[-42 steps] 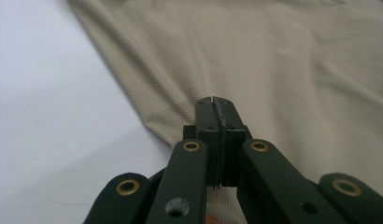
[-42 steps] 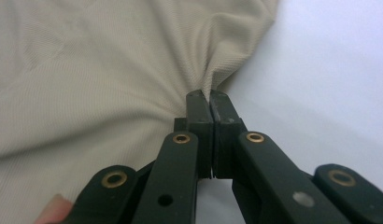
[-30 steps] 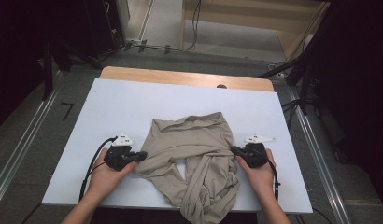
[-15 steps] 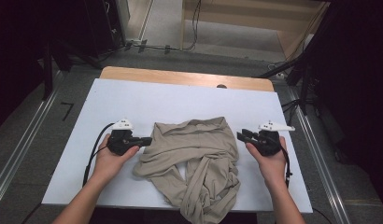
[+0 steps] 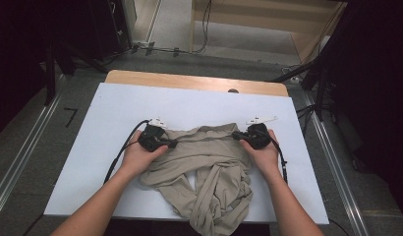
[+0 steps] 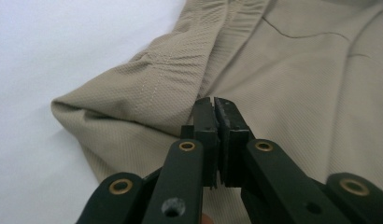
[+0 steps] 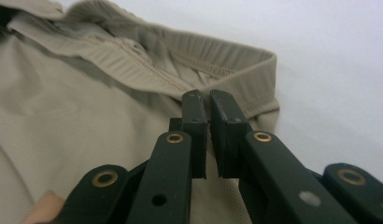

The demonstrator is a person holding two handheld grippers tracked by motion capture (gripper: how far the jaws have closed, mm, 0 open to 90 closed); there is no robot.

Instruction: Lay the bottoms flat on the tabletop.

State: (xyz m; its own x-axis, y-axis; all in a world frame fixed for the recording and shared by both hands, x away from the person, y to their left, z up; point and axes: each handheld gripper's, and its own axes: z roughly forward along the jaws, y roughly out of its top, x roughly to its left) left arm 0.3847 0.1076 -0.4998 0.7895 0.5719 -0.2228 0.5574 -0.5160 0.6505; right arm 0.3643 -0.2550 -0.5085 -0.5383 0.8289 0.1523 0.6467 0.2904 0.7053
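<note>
A beige garment point(image 5: 204, 157) with an elastic waistband lies bunched on the white table point(image 5: 189, 103), its legs trailing to the front edge. My left gripper point(image 5: 173, 143) points right at the waistband's left corner, its jaws shut over the cloth point(image 6: 297, 70) with nothing seen between them point(image 6: 214, 100). My right gripper point(image 5: 234, 134) points left at the waistband's right corner. Its jaws have just been closing and stand with only a thin slit point(image 7: 208, 95). No cloth shows in the slit, and the waistband point(image 7: 217, 60) lies just past the tips.
A wooden strip point(image 5: 194, 81) runs along the table's far edge. Bare white surface lies left, right and behind the garment. Cables point(image 5: 118, 157) trail from both grippers toward the person's forearms. Metal rails point(image 5: 22, 157) flank the table on the floor.
Both hands went outward off the garment's sides, then farther up the table and inward to the waistband corners. The garment's top edge now looks flatter and drawn between the grippers.
</note>
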